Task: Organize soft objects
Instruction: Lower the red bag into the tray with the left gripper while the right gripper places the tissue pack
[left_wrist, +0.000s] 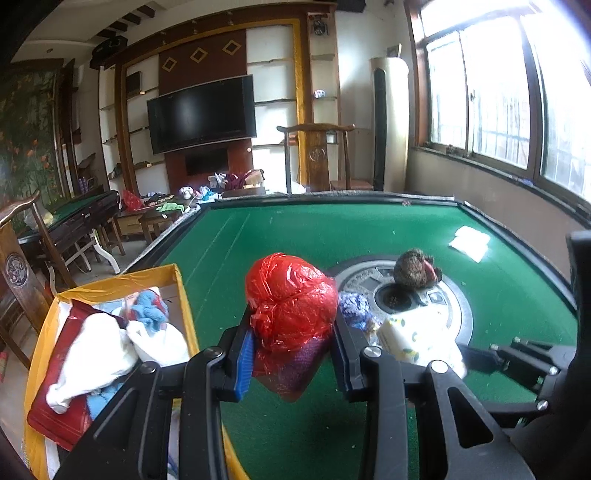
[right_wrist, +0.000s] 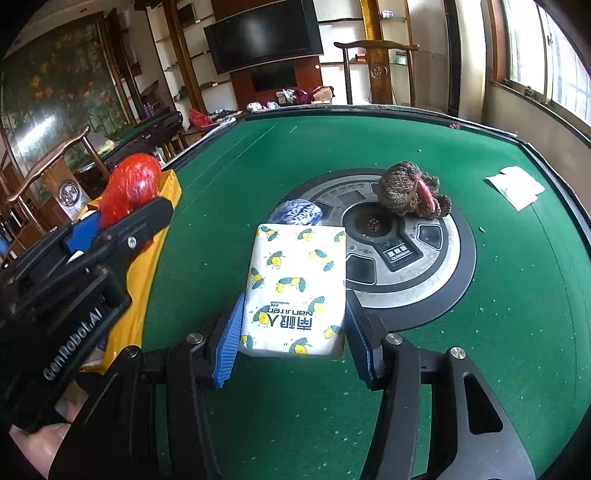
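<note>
Red crinkly bag sits clamped in the left gripper, long axis pointing away along the fingers; right gripper squeezes the lemon-print pack lengthwise, blue yarn just beyond.

Both grippers clamped, angled down

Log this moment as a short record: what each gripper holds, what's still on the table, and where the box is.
left gripper: shut on the red plastic bundle, lifted off the green table
right gripper: jaws on either side of the lemon-print pack, which lies on the felt
still on table: blue-white yarn ball, brown knitted piece on the round centre panel, white packet near the far edge
yellow box: at the table's left side, holding white and blue cloths
</note>
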